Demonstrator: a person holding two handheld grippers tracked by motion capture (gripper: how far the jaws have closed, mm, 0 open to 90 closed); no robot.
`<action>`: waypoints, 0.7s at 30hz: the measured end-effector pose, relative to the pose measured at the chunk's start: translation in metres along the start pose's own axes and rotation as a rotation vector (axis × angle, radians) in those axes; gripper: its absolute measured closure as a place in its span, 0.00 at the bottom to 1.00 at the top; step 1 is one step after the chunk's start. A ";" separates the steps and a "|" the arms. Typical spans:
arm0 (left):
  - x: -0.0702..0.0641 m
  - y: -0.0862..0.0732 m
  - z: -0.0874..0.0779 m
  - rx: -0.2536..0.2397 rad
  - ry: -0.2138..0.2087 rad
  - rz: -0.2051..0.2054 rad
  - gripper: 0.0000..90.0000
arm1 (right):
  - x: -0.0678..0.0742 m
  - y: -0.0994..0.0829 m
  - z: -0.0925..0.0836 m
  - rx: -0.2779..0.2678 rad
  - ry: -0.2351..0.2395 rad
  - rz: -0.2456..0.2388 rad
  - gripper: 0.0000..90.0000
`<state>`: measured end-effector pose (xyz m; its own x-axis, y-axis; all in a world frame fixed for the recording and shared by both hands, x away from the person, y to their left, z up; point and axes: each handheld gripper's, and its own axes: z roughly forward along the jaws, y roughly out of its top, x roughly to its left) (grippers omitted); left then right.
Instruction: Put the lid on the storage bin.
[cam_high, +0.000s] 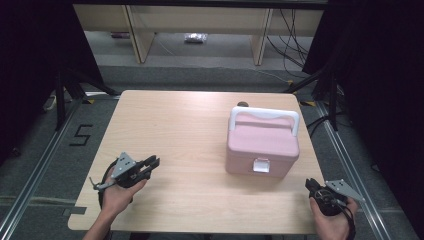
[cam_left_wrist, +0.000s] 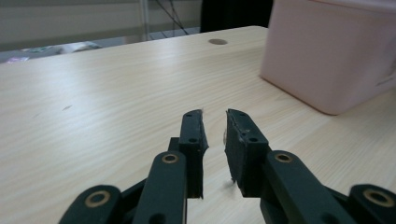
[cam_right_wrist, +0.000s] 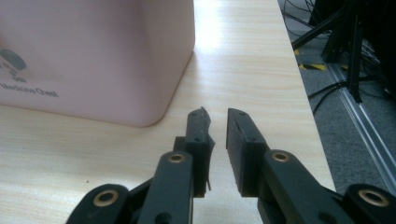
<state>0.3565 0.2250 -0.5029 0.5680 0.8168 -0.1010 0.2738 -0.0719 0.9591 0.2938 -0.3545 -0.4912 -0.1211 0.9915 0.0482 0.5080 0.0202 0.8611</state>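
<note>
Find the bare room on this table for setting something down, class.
Free: the wide stretch between the left claw and the pink box, and the far left half of the table. Tight: the strip between box and right claw.

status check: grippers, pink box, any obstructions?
Left gripper open, empty, low over table. Right gripper open, empty, near table's right front corner. Pink box upright, lid shut, untouched. Nothing between grippers and box.

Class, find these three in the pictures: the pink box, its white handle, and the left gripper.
pink box (cam_high: 260, 150): high view, on its lid.
white handle (cam_high: 264, 113): high view, on the top bar.
left gripper (cam_left_wrist: 215, 128): left gripper view, midway between its fingertips, in the open gap.
</note>
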 end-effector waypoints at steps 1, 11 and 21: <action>0.003 -0.004 -0.004 0.002 0.020 -0.009 0.83 | 0.003 -0.001 -0.001 0.018 0.011 0.052 0.87; 0.019 -0.018 -0.023 -0.070 0.097 -0.069 0.75 | 0.005 -0.008 0.007 -0.006 0.017 0.026 0.82; 0.019 -0.021 -0.025 -0.090 0.113 -0.076 0.61 | 0.009 -0.014 0.011 -0.032 0.004 0.057 0.77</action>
